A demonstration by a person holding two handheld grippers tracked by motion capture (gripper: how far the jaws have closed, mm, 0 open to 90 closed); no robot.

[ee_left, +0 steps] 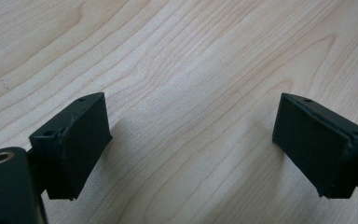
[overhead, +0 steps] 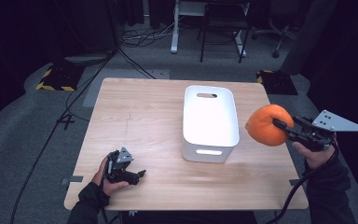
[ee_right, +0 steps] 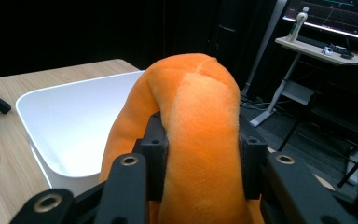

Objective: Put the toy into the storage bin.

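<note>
Right claw (overhead: 279, 125) clamped on soft orange toy (overhead: 266, 125), up beside white bin (overhead: 209, 122). Left claw (overhead: 140, 175) spread apart, empty, low over desk (overhead: 135, 116).

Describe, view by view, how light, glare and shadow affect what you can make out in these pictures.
High view: the white bin glares, its inside washed out; the surroundings are dark. Left gripper view: even light, soft shadows on the table under the jaws. Right gripper view: the orange plush toy is bright against a near-black background.
</note>
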